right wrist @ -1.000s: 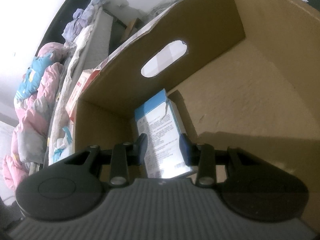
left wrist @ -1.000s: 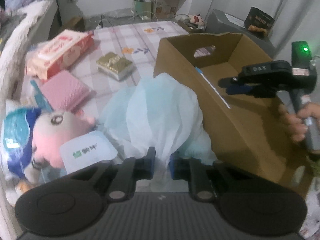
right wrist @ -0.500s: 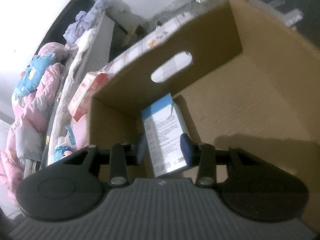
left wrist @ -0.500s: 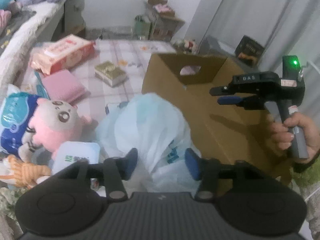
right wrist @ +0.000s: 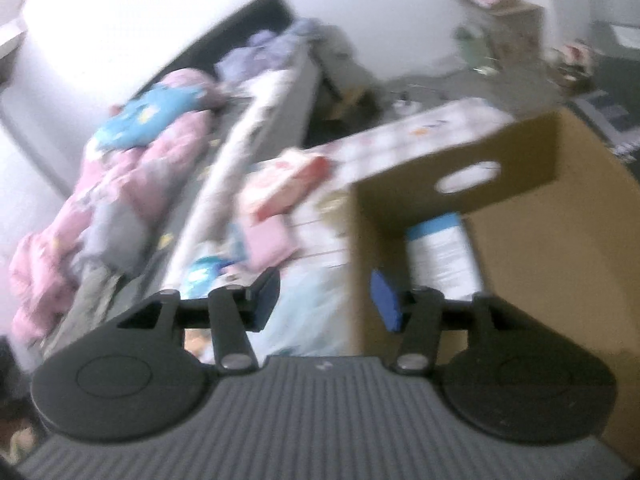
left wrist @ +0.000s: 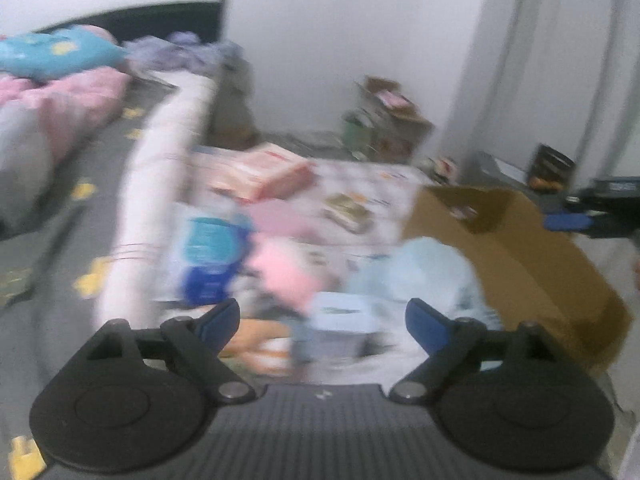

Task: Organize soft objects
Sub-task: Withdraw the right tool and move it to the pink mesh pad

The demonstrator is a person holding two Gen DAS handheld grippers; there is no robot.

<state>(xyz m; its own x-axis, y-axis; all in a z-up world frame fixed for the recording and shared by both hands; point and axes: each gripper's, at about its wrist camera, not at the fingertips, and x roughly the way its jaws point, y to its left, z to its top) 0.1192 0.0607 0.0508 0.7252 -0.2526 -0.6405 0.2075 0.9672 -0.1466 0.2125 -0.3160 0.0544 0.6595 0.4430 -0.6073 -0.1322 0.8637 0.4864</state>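
One blue-white pack [right wrist: 442, 258] already inside cardboard box [right wrist: 560, 240]; pale blue bag [left wrist: 424, 276], pink plush [left wrist: 284, 272] still outside on table [left wrist: 372, 184]. Left gripper [left wrist: 322, 320] and right gripper [right wrist: 326, 298] just spread, fingers released, nothing between.

Motion-blurred fisheye views in soft indoor light

Both pictures smear heavily; only each camera's own mount stays sharp. The white wall [right wrist: 132, 40] glares, straight lines bow toward dark corners, and the cardboard box [right wrist: 560, 240] interior lies in shade.

Open-topped cardboard box [right wrist: 520, 240] (one blue-white packet [right wrist: 442, 256] inside), crowded table [left wrist: 372, 184] beside it
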